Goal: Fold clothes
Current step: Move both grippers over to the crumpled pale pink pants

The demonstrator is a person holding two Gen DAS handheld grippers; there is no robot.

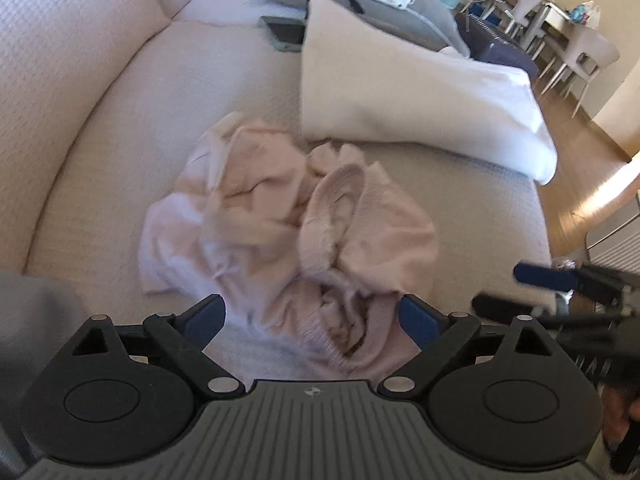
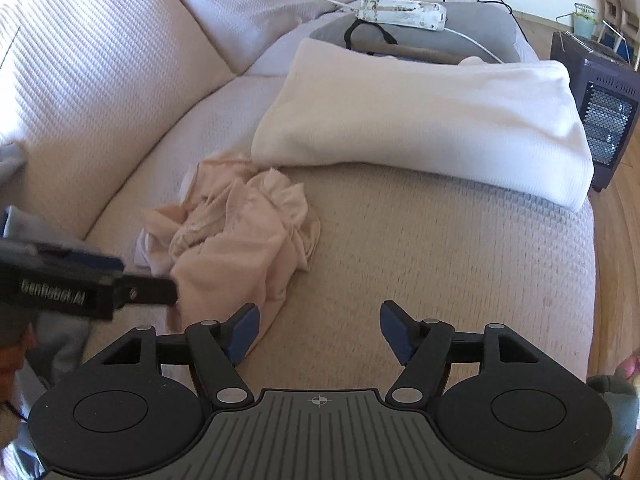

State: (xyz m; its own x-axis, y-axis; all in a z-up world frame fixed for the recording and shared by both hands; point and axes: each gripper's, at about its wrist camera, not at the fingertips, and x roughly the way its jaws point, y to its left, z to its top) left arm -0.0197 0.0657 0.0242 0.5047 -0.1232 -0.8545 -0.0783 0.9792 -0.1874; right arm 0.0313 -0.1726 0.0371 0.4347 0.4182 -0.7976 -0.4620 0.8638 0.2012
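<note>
A pink top (image 1: 288, 232) lies in a crumpled heap on the sofa (image 1: 100, 152), just near a big white cushion (image 1: 420, 100) on the far side. The left gripper (image 1: 312, 316) hangs over the near edge of the heap with its fingers (image 1: 206, 316) spread wide, holding nothing. The right gripper (image 2: 318, 330) is to the right of the heap over bare sofa, fingers also apart and empty.

A cream ribbed sofa (image 2: 420, 240) carries everything. On its seat lies a crumpled pink garment (image 1: 288, 236), with a folded white blanket (image 2: 420, 120) just beside it. Farther along the seat lie a phone (image 1: 286, 32) and a grey cushion (image 2: 420, 36) bearing a white power strip (image 2: 402, 13).
</note>
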